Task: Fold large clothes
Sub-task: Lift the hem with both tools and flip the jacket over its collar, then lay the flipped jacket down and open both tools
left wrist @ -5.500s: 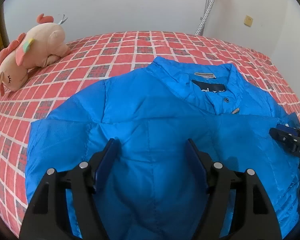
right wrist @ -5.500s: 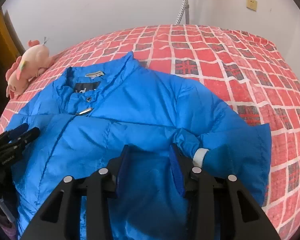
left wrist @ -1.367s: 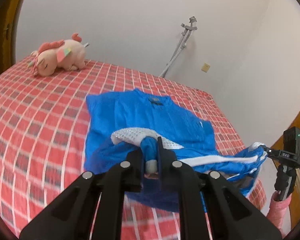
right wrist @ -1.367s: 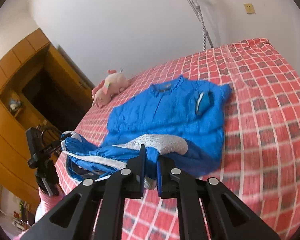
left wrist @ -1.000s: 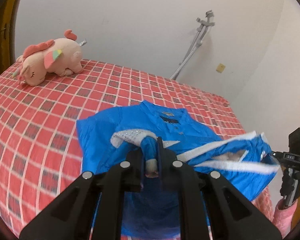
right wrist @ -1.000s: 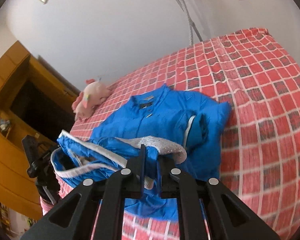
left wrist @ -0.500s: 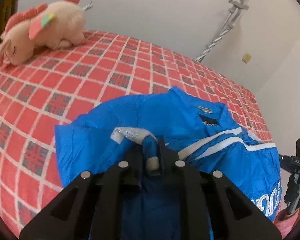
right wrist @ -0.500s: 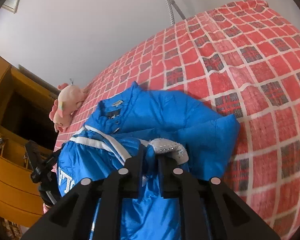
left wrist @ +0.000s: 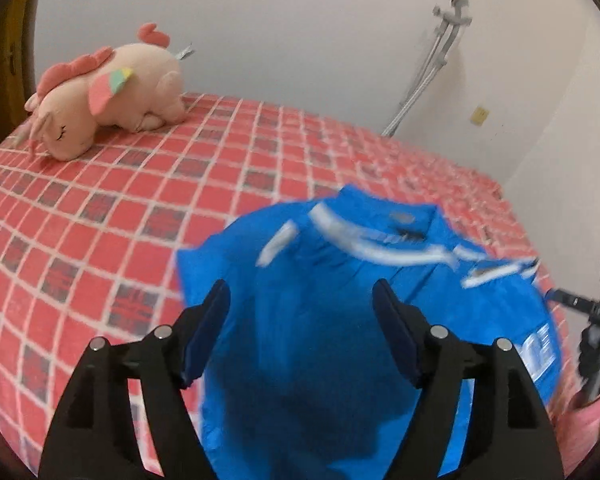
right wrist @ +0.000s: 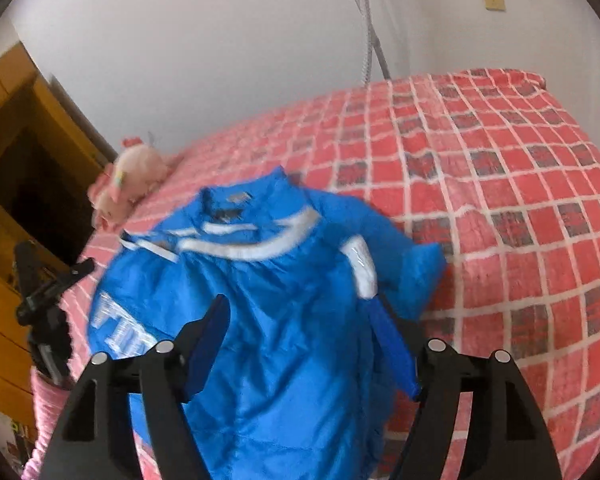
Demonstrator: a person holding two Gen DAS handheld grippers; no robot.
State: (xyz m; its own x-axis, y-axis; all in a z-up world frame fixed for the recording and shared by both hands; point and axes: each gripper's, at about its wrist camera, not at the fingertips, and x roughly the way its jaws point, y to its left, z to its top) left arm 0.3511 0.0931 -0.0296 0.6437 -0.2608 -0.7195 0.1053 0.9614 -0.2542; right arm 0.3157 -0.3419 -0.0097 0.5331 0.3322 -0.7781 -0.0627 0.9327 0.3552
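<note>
**Hem let go, fold not yet settled**

Both jaws have just been opened: the left gripper [left wrist: 300, 320] and right gripper [right wrist: 300, 332] are seen spread, nothing pinched; the jacket [left wrist: 340, 320] is laid doubled on the bed [left wrist: 100, 208]; slippery fabric could slide, and the fold be undone. Counted: one jacket, two grippers, one plush toy [left wrist: 108, 96].

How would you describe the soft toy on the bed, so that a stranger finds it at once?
Start from the bed with the red checked cover. Beyond the blue jacket, at the far side near the white wall, lies a plush animal. It is the only toy there: pale pink, with darker pink mane and closed eyes.
</note>
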